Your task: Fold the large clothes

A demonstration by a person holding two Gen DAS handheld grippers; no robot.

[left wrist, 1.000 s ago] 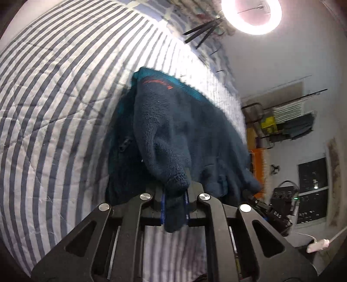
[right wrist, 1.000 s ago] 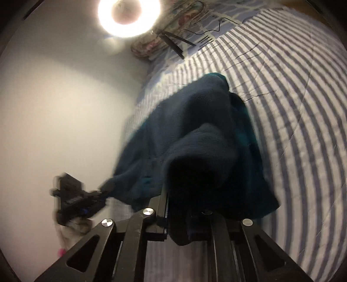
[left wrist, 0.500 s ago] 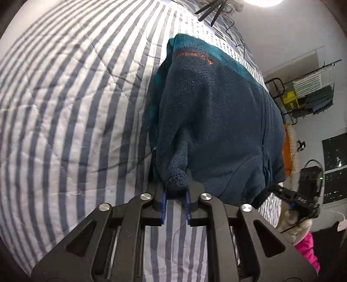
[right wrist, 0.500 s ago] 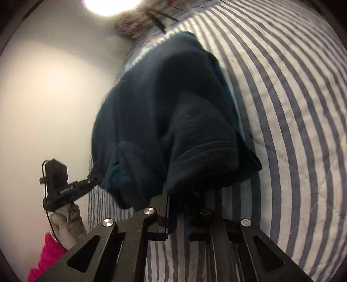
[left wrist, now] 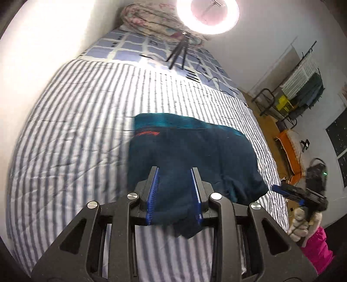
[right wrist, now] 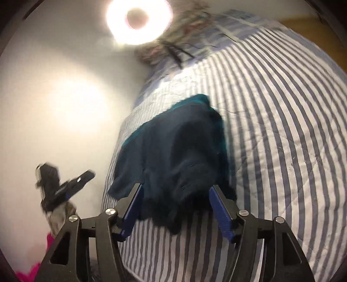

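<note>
So nearest the cameras, both grippers were letting go; the left gripper [left wrist: 174, 191] had its jaws just opening, spread with the fleece [left wrist: 190, 156] hem lying loose between the blue pads [left wrist: 153, 193], nothing pinched as far as I could tell; the right gripper [right wrist: 176, 208] had also just opened, much wider, and the fleece edge [right wrist: 173, 208] sat between its pads without either one pressing it.

My read was that a fold had just been laid down and this was the release step; next move would call for backing both grippers clear without snagging the fuzzy pile, then picking fresh corners for another fold or smoothing the near hem, which looked lumpy.

The fleece itself was dark navy with a teal band at the far edge and a small red logo; it lay in a rough rectangle on the striped bed [left wrist: 76, 151], toward the near right side, near hem bunched and hanging toward the grippers.

Further back there was a tripod [left wrist: 177, 54] on a checked sheet, then a ring light [left wrist: 208, 15].
</note>
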